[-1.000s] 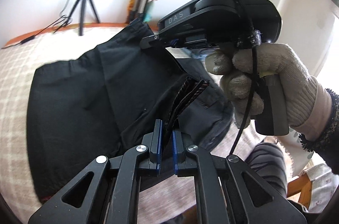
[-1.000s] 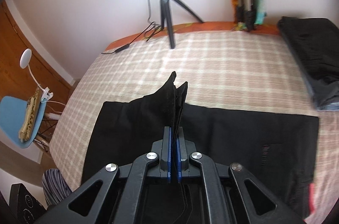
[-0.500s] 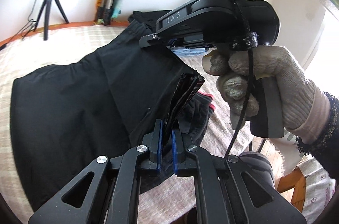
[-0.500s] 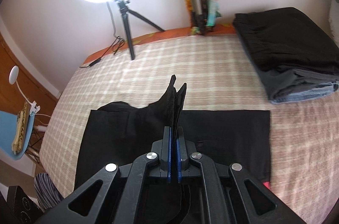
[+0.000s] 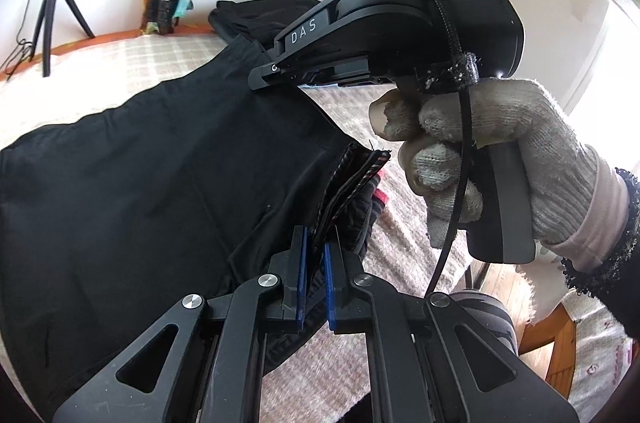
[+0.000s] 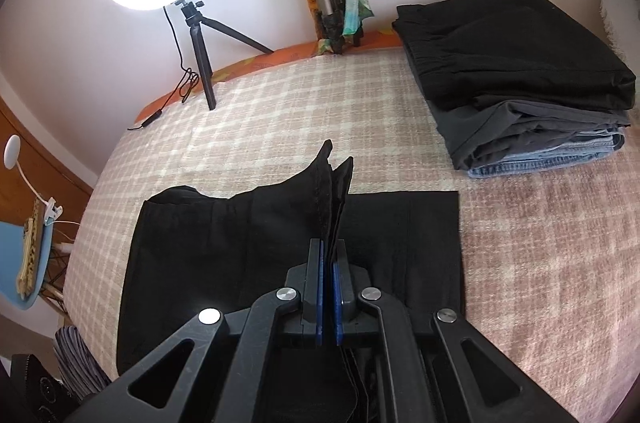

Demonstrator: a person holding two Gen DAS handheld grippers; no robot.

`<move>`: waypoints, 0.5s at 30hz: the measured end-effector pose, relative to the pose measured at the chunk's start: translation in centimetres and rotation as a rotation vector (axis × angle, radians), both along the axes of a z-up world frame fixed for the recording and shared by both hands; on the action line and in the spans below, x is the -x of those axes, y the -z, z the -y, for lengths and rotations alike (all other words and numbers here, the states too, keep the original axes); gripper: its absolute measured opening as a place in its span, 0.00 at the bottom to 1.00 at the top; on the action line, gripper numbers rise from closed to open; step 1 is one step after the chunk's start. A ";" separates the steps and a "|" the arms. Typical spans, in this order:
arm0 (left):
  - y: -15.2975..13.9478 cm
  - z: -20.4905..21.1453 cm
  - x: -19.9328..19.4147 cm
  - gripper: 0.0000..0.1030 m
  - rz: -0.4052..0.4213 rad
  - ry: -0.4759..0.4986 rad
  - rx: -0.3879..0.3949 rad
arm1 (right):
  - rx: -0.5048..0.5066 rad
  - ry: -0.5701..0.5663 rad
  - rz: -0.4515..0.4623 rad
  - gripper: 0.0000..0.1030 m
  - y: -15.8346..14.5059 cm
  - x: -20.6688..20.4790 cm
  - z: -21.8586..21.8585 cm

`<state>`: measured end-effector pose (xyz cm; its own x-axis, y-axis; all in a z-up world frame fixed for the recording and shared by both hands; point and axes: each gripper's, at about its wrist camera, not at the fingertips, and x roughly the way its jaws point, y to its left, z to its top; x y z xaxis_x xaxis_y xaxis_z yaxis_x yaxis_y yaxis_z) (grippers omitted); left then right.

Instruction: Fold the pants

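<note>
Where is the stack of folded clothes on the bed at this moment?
In the right wrist view, the stack of folded clothes lies at the upper right of the bed, beyond the black pants.

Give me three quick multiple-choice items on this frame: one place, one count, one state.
1. Where does the stack of folded clothes sit on the checked bedspread?
A. far right
B. far left
C. under the ring light

2. How many garments are in that stack?
A. one
B. three
C. six

3. What is the state of the right hand-held gripper?
A. wide open, empty
B. shut on the black fabric pants
C. out of view

Answers: 1 A, the stack lies at the right edge in the right wrist view. 2 B, black, dark grey and blue denim layers show. 3 B, a fold of black cloth stands up between its blue pads.
</note>
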<state>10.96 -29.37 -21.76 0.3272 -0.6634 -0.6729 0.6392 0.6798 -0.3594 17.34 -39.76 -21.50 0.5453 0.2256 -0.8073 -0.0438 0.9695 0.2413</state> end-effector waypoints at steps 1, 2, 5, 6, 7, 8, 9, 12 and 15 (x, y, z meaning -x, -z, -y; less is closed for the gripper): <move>-0.1 0.3 -0.1 0.06 -0.001 0.003 0.001 | 0.014 0.006 0.002 0.01 0.0 0.1 0.1; -0.1 0.6 -0.1 0.06 -0.001 0.008 0.002 | 0.023 0.011 0.005 0.01 0.0 0.2 0.3; -0.1 1.4 -0.3 0.06 0.011 0.036 0.003 | 0.037 0.017 -0.003 0.01 0.1 0.2 1.0; 0.0 1.7 -0.3 0.06 0.012 0.042 0.004 | 0.042 0.023 -0.008 0.01 0.3 0.1 1.3; 0.0 1.8 -0.3 0.06 0.011 0.044 0.003 | 0.046 0.032 -0.014 0.01 0.5 0.1 1.6; 0.1 2.0 -0.4 0.06 0.008 0.046 0.001 | 0.047 0.035 -0.019 0.01 0.7 0.0 1.8; 0.3 2.2 -0.4 0.06 0.005 0.048 -0.002 | 0.050 0.040 -0.025 0.01 1.0 0.0 2.0; 0.8 2.6 -0.4 0.06 -0.002 0.058 -0.013 | 0.057 0.042 -0.034 0.01 1.6 -0.2 2.3; 1.1 2.7 -0.3 0.06 -0.017 0.056 -0.010 | 0.055 0.053 -0.048 0.01 2.3 -0.3 2.7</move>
<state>11.28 -32.08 -22.83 0.2776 -0.6738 -0.6847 0.6703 0.6465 -0.3644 17.66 -42.50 -23.76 0.5159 0.1519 -0.8431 0.0182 0.9820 0.1881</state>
